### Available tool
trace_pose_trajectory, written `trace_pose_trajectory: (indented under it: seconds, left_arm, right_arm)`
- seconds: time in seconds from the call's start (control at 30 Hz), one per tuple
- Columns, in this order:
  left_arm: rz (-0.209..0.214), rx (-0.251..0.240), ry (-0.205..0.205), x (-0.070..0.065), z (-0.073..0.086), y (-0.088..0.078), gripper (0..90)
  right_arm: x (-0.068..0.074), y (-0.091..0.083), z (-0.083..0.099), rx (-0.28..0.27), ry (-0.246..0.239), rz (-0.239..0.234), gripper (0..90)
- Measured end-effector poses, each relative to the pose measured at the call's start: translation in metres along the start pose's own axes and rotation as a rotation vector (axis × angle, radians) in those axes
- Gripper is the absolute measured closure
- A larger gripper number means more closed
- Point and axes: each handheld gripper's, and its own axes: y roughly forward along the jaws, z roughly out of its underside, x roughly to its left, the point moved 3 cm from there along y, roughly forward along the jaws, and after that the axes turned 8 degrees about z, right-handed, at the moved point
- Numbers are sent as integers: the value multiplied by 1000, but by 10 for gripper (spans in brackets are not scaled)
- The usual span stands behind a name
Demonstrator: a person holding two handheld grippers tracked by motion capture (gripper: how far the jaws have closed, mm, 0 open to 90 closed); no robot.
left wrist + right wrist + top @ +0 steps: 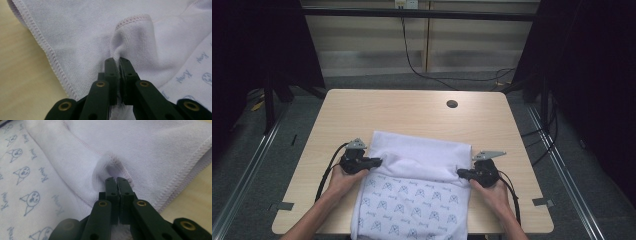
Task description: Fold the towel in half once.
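Two grippers, left (377, 161) and right (460, 173), each pinch one towel (417, 155), fingers seemingly closed tight.

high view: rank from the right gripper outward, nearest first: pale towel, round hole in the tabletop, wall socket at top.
From the right gripper:
1. Pale lilac towel with cat print, pinched in its jaws, at the near edge.
2. Dark round hole in the wooden tabletop, far side.
3. White wall socket, beyond the table at the top.
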Motion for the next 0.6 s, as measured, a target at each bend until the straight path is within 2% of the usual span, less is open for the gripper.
trace_pose_trajectory:
  seconds: [0.23, 0.33, 0.37, 0.43, 0.53, 0.6]
  left_arm:
    - [-32, -18, -48, 25, -20, 14, 858]
    - [-43, -26, -51, 35, -27, 19, 857]
    - [-58, -30, -61, 37, -30, 21, 858]
    - [-85, -24, -48, 41, -35, 24, 857]
    - [-102, -49, -77, 49, -42, 30, 857]
    - [-116, -47, -71, 53, -45, 32, 856]
  right_arm:
    - [-28, 24, -27, -4, 29, 54, 886]
    - [-36, 32, -36, -6, 43, 74, 885]
    - [-39, 35, -40, -8, 49, 85, 886]
    - [-43, 41, -46, -3, 63, 105, 885]
    - [-52, 51, -58, -1, 81, 150, 885]
    - [-54, 55, -64, 9, 90, 180, 885]
